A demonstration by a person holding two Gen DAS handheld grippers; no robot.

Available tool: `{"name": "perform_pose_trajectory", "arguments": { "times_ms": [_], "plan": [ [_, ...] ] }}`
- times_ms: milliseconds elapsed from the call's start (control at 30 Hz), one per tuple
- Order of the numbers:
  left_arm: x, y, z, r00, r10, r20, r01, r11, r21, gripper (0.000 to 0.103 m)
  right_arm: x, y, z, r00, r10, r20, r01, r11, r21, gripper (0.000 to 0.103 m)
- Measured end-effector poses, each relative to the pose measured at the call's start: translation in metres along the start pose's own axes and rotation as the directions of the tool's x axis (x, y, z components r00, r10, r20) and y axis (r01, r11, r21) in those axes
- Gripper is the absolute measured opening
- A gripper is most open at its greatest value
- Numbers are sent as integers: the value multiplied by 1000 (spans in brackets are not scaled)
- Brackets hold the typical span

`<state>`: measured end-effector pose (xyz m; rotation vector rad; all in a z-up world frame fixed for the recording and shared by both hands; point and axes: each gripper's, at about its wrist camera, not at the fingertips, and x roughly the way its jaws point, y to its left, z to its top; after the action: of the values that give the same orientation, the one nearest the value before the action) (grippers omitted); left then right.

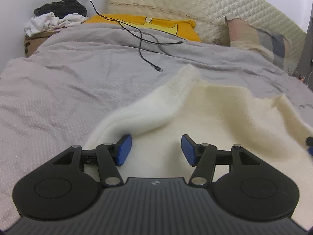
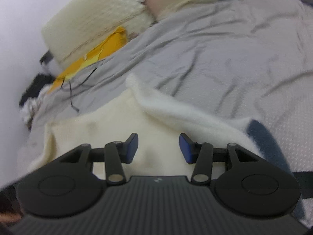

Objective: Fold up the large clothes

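Nearest in the left wrist view, the left gripper [image 1: 155,149] hangs over the body of one cream knitted sweater [image 1: 215,113], its jaws apart with nothing between the blue pads [image 1: 123,149]. In the right wrist view the right gripper [image 2: 158,148] is likewise over the sweater [image 2: 109,129], jaws apart and holding nothing; that view is tilted and blurred. Whether either set of fingertips touches the knit cannot be told.

The sweater lies spread on the grey bedcover [image 1: 78,62], at about 6 o'clock of the bed as the left camera sees it. One sleeve [image 1: 156,105] is laid in over the body from 9 o'clock, cuff towards 12. A second sleeve [image 2: 176,109] crosses in from 3 o'clock in the right view.

Judgement: the sleeve-folding step is in hand or just done. The next move calls for a grip on the garment's near edge with both grippers, then a fold away over the sleeves; the thick, fluffy knit will need a deep bite.

Beyond the sweater, at 12 o'clock: black charging cables [image 1: 142,45], apparently two, loose on the cover. Further off: one yellow pillow [image 1: 148,23], one patterned pillow [image 1: 260,39] at 2 o'clock, one quilted headboard [image 1: 195,0]. At 10 o'clock, one heap of black and white clothes [image 1: 56,17] on one cardboard box [image 1: 31,43].
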<state>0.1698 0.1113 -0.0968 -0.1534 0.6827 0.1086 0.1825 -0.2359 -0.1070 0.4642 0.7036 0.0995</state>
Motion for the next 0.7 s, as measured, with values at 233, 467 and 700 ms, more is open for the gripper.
{"name": "perform_pose_trajectory", "arguments": {
  "times_ms": [233,467,700],
  "plan": [
    [25,1,6,998,25,-64,-24,1000,11,63,20,3,2,992,-125,14,126,988,-89,39],
    [26,6,8,995,-14,-94,15,1000,4,64,40,11,-10,985,-167,-33,156,963,-221,41],
    [-23,-5,8,996,-65,-62,66,998,17,64,-9,23,-22,997,-81,1,79,967,-241,41]
  ]
}}
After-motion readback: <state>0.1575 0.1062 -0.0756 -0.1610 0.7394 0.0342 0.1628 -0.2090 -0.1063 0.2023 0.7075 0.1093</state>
